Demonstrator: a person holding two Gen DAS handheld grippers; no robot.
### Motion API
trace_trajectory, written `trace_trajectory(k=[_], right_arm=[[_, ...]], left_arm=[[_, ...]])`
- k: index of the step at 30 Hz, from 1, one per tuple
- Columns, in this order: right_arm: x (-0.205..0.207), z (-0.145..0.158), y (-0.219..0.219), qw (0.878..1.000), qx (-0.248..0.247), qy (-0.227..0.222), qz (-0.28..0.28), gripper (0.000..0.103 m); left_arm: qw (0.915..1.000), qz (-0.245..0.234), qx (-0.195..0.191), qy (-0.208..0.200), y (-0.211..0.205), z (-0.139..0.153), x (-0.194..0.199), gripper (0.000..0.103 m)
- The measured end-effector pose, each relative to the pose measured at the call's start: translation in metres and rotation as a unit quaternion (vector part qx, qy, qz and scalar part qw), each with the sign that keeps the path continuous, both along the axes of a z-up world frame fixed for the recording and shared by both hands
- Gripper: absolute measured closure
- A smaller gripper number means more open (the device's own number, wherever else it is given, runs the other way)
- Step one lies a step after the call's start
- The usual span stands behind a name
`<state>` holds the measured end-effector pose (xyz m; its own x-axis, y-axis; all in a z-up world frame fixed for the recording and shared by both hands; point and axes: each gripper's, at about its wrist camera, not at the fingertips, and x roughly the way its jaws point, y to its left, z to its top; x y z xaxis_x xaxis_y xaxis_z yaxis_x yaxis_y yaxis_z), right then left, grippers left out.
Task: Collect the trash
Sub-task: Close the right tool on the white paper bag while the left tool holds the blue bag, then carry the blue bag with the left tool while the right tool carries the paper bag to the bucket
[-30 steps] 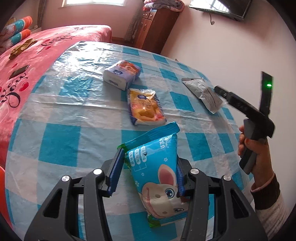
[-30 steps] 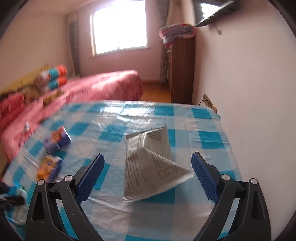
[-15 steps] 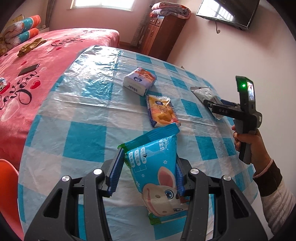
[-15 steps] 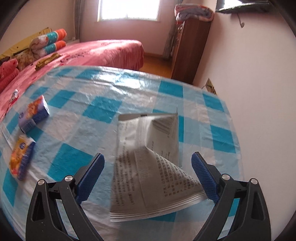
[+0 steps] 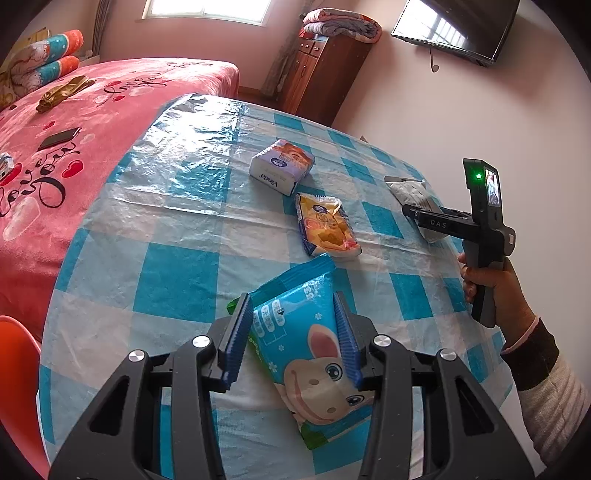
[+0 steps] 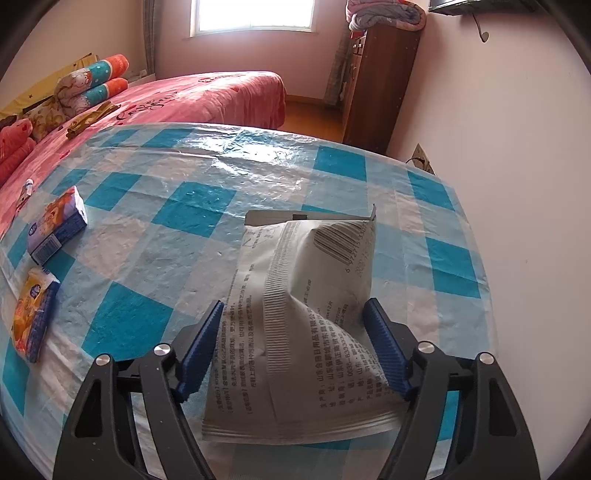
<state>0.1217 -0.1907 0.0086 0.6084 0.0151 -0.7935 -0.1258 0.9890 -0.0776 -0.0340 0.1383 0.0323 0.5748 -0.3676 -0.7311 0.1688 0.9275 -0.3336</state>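
Daylight from a window (image 6: 255, 14) at the far wall fills the bedroom, its panes blown out to white in both wrist views. The glossy plastic tablecloth (image 5: 177, 184) throws back bright glare along the table's far edge, strongest on its wrinkles. Shadows are soft and short under the gripper fingers. Both frames are sharp, with no motion blur. Fisheye distortion bows the table's edges and the walls, and a dark vignette rings every corner.
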Motion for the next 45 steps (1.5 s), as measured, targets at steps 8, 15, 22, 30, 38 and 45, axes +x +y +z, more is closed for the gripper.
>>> trace_trajectory(k=[8,15,22,30,38,45], right_arm=[[-0.019,0.009,0.002,1.0,0.012,-0.016,-0.003,0.043],[-0.043,0.022,0.002,0.999,0.038,-0.034,0.0,0.055],[-0.074,0.03,0.007,0.997,0.066,-0.042,0.008,0.057],[-0.111,0.042,0.018,0.994,0.095,-0.054,0.023,0.057],[-0.142,0.055,0.042,0.99,0.115,-0.057,0.051,0.057],[-0.158,0.06,0.066,0.987,0.135,-0.048,0.078,0.057]], left_arm=[[0.9995,0.017,0.005,0.027,0.003,-0.01,-0.001,0.029],[0.9989,0.016,0.01,0.042,-0.007,-0.017,-0.008,0.024],[0.998,0.011,0.049,0.038,-0.025,-0.017,-0.008,0.029],[0.9973,0.019,0.065,0.028,-0.036,-0.017,-0.008,0.058],[0.9982,0.028,0.044,0.029,-0.028,-0.017,-0.013,0.062],[0.9978,0.045,0.04,0.028,-0.011,-0.016,-0.02,0.063]])
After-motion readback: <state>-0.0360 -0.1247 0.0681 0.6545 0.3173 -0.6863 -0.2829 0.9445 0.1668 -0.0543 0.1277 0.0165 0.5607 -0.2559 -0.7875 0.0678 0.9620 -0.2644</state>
